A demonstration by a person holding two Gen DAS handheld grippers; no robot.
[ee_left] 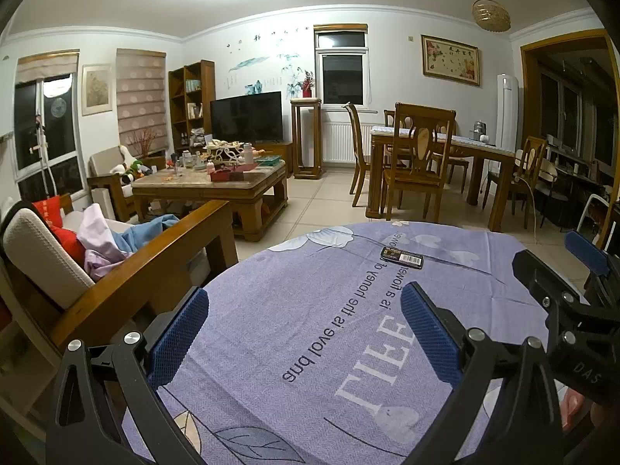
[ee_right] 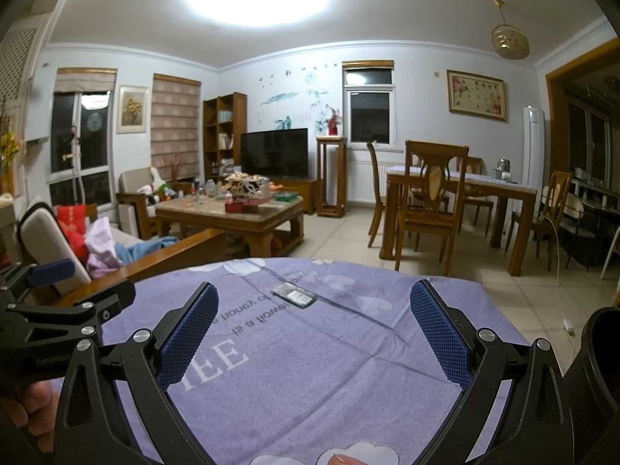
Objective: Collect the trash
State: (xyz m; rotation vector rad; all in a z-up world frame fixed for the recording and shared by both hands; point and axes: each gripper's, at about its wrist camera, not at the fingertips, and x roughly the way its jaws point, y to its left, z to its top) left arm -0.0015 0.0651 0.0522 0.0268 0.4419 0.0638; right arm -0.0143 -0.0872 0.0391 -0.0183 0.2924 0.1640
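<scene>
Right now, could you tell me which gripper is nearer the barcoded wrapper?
Probably right. The right gripper has the barcoded wrapper just ahead; the left gripper sits farther back, leftward.

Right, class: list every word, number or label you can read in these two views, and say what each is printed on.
"LIFE", large white letters, upside down, on the purple tablecloth.
"and love is the honey" and "is a flower of", smaller dark lines, also upside down, on the same cloth.
"DAS", partly cut off, on the right gripper body as seen in the left view.
Barcode and print on the small dark packet: too small to read.
Lettering on the left gripper body: blurred.
</scene>
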